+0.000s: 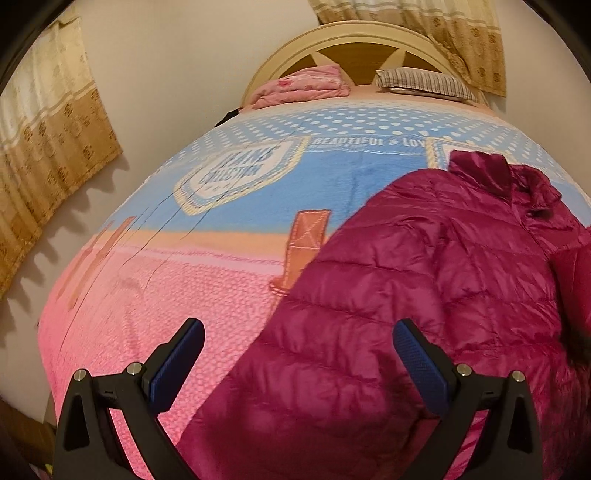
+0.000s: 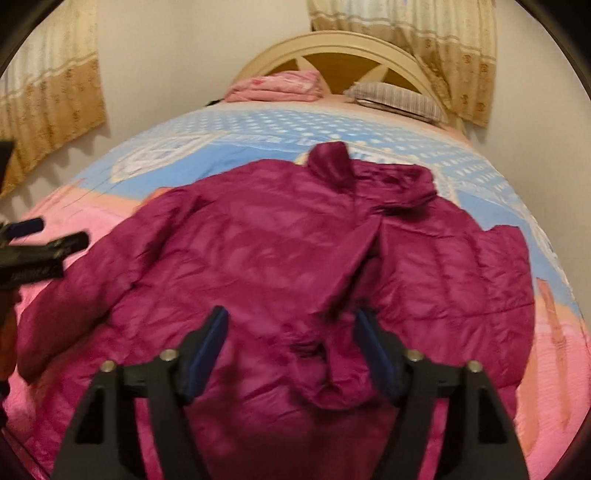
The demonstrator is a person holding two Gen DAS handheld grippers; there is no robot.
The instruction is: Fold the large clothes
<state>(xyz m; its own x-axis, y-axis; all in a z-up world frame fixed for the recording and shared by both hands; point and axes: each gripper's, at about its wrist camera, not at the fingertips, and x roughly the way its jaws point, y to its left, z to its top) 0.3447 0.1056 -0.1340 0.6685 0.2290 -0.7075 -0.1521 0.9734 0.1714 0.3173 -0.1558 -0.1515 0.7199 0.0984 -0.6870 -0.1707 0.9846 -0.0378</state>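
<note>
A magenta quilted puffer jacket (image 2: 280,258) lies spread on the bed, collar toward the headboard, one sleeve folded in across its middle. It also shows in the left wrist view (image 1: 424,280), filling the right half. My left gripper (image 1: 298,334) is open and empty, hovering above the jacket's left lower edge. It also shows at the left edge of the right wrist view (image 2: 40,236). My right gripper (image 2: 291,321) is open and empty, above the jacket's lower middle near the folded sleeve.
The bed is covered by a pink and blue blanket (image 1: 177,266). A folded pink cloth (image 1: 306,86) and a striped pillow (image 1: 424,83) lie by the headboard (image 1: 351,33). Curtains (image 1: 48,122) hang on the wall to the left.
</note>
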